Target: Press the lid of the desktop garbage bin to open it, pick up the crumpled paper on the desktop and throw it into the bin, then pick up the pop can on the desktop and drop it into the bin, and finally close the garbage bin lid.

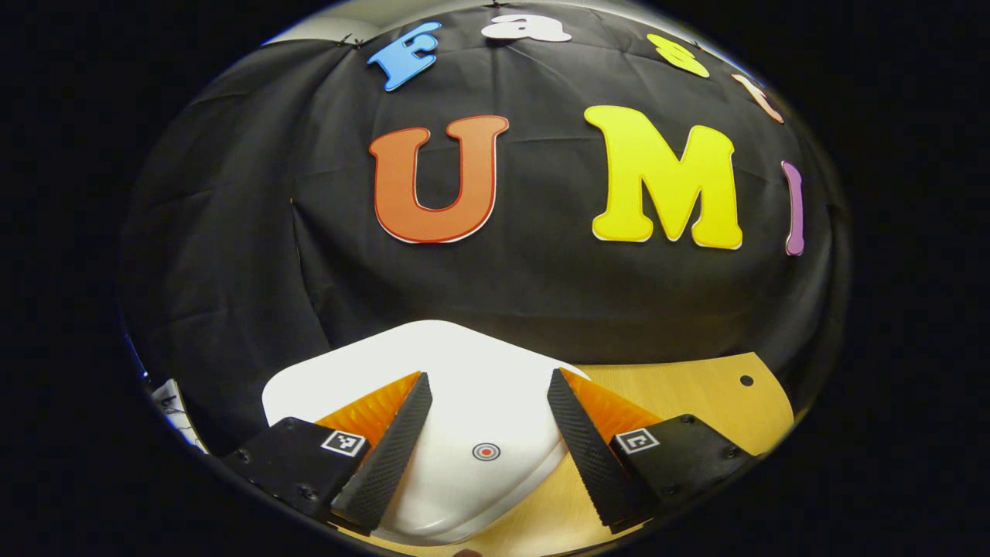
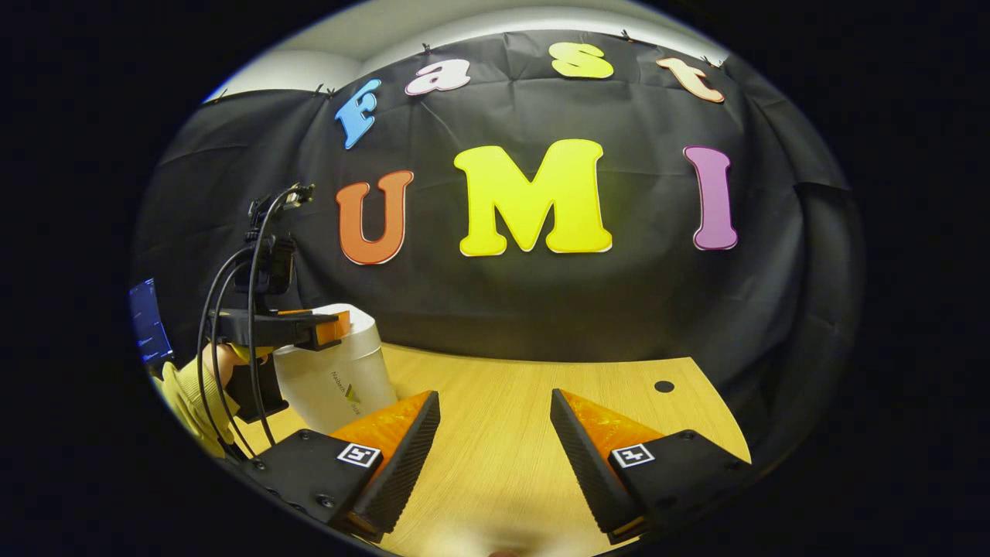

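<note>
I have the left gripper (image 1: 486, 422) poised above the bin (image 2: 334, 370), its fingers spread wide and holding nothing. In the left gripper view the white lid (image 1: 464, 371) lies flat and closed beneath them, and the small round red-and-white mark (image 1: 486, 452) on it sits between the two tips, toward the near edge. I cannot tell whether the fingers touch the lid or hang just above it.

The right gripper (image 2: 495, 433) is also spread and empty, held over bare table (image 2: 503, 464), well apart from the bin. From its view I see the left gripper (image 2: 305, 329) and the hand (image 2: 220, 363) holding it at the bin's top.

Judgement: a closed lid with the left gripper over it fits either end of the job, a press to open or the lid just shut again. No paper or can is visible on the stretch of table I can see, which leans toward the late reading but does not settle it, since the table's near and left parts are cut off. The bin's inside is hidden by the lid.

If a press is due, it calls for a straight downward push on the mark, with the tips clear of the lid's edge.

Hard to make out: the bin's label, and the blue screen (image 2: 148, 321) at far left.
</note>
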The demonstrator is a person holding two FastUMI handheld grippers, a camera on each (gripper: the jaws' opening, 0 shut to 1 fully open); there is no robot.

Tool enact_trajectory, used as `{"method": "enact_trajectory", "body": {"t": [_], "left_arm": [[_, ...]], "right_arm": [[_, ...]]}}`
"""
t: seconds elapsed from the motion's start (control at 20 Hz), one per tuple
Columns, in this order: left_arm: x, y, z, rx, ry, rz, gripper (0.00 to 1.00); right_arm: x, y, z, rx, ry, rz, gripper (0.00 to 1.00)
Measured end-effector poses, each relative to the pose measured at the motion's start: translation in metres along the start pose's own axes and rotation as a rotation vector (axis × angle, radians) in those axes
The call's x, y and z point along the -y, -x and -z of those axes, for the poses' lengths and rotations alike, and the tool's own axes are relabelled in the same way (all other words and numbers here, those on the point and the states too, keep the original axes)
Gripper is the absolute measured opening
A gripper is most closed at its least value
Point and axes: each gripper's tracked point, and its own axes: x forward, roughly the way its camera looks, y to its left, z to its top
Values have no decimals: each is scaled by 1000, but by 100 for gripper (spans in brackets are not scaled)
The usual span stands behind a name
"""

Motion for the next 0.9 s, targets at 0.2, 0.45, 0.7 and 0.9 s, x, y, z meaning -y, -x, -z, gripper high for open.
{"method": "enact_trajectory", "body": {"t": [0.2,0.45,0.7,0.9], "left_arm": [[-2,2,-1,19,-4,-21,99],[17,28,-7,79,70,51,100],[34,68,-10,142,75,78,100],[48,106,-5,199,47,72,100]], "right_arm": [[-3,3,-6,21,8,-14,92],[-3,4,-6,18,19,-24,92],[-1,12,-7,53,87,-29,92],[-5,21,-7,92,161,-51,92]]}}
